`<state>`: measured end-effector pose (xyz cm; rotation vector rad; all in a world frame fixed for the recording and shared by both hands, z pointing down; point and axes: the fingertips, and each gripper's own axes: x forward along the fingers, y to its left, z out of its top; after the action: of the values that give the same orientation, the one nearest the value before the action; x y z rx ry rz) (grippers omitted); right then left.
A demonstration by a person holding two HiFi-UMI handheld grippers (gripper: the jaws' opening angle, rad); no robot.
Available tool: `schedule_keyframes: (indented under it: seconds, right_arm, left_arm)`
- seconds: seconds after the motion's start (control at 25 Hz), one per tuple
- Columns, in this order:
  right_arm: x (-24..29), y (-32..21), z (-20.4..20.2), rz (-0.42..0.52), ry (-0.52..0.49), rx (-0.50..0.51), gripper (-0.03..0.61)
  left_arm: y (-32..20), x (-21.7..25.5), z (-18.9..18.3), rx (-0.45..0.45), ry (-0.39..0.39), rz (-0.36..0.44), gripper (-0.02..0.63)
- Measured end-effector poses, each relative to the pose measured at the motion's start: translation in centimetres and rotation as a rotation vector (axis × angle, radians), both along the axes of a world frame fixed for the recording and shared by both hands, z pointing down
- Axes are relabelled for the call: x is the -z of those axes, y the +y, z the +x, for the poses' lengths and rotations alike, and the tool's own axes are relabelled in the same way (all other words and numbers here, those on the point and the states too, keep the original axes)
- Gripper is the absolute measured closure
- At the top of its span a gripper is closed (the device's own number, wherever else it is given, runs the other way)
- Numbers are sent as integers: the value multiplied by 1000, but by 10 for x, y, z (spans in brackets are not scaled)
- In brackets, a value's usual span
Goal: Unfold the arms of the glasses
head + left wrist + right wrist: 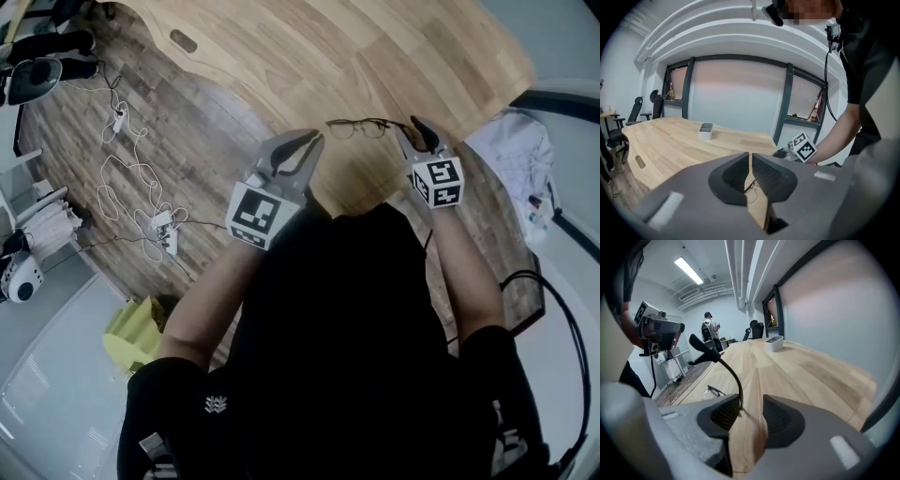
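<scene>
**Glasses near the tabletop edge, one gripper at each end**

A pale wooden tabletop (422,56) curves across the top of my head view, above a dark plank floor (84,141). Far left on that floor, white cables (117,178) loop towards a power strip (167,234). Below them is a yellow object (136,333) that I can't identify. My own dark torso (337,319) blocks the lower middle of the view.

The left gripper (315,141) hovers just left of the glasses (357,127). Its fingers are drawn together to a thin slit with nothing pinched. In the left gripper view they hide all but a sliver of wire frame, seen through that slit. The glasses lie on the tabletop near its front edge, between the two grippers.

The right gripper (419,129) sits just beside their right end with its fingers standing apart. In the right gripper view, one thin dark arm of the glasses curves up from between them, close against the finger on the left of that view. That finger hides where the arm meets the frame.

Farther back, a small tray (774,343) stands alone on the tabletop. At far right, a white cloth (516,155) lies beyond the tabletop's edge.
</scene>
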<state>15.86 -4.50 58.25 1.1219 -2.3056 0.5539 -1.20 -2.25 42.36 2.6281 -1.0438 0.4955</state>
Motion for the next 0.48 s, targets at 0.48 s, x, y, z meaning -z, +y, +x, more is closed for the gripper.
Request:
schedule_keyframes:
  seconds: [0.48]
  right_arm:
    - [-14,34,7,-42,-20,49,430]
  left_arm:
    - [-24,-73,55,-159,-127,-27,588]
